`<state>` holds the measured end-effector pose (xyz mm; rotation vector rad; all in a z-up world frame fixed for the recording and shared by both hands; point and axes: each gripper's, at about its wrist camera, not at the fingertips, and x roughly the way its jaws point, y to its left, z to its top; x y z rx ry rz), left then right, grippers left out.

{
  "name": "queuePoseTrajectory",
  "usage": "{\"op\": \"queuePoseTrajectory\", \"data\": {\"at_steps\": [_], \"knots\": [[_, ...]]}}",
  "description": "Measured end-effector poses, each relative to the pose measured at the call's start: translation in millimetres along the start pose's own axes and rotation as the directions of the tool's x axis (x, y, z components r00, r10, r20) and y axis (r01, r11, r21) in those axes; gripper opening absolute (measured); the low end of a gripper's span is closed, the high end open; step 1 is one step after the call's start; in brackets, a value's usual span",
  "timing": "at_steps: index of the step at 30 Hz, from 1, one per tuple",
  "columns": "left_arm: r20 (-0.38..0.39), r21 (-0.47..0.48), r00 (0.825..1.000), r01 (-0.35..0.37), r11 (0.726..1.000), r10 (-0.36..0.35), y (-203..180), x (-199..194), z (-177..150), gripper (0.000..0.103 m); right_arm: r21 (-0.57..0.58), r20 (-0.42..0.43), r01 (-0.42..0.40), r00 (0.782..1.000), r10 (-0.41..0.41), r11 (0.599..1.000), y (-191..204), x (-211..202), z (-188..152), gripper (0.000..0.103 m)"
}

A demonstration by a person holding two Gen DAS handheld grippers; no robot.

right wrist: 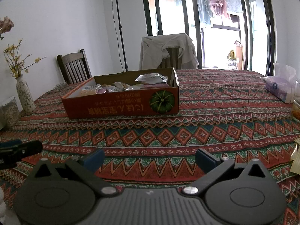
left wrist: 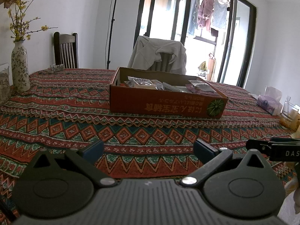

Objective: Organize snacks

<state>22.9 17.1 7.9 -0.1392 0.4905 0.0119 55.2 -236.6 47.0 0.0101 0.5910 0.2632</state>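
A shallow orange cardboard box (left wrist: 165, 105) (right wrist: 120, 105) with a pumpkin picture stands on the patterned tablecloth (left wrist: 75, 112) (right wrist: 215, 116), well ahead of both grippers. Several wrapped snacks (left wrist: 142, 83) (right wrist: 151, 78) lie inside it. My left gripper (left wrist: 148, 149) hovers open over the cloth near the table's front edge, with nothing between its blue pads. My right gripper (right wrist: 150, 158) is open too, also holding nothing. Each gripper shows at the edge of the other's view.
A floral vase (left wrist: 19, 67) (right wrist: 25, 95) with yellow sprigs stands at the left. A tissue pack (left wrist: 269, 103) (right wrist: 279, 90) and a glass jar (left wrist: 288, 114) sit at the right. Two chairs (left wrist: 65, 50) (right wrist: 168, 52) stand behind the table, one draped with a jacket.
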Motion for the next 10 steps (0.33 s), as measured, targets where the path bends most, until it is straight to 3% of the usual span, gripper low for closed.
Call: {"op": "queuePoseTrajectory", "data": {"at_steps": [10], "knots": [[0.028, 0.001, 1.0, 0.002, 1.0, -0.002, 1.3, -2.1, -0.7, 0.103, 0.0, -0.009, 0.0, 1.0, 0.0, 1.0, -0.2, 1.4, -4.6, 0.103]]}}
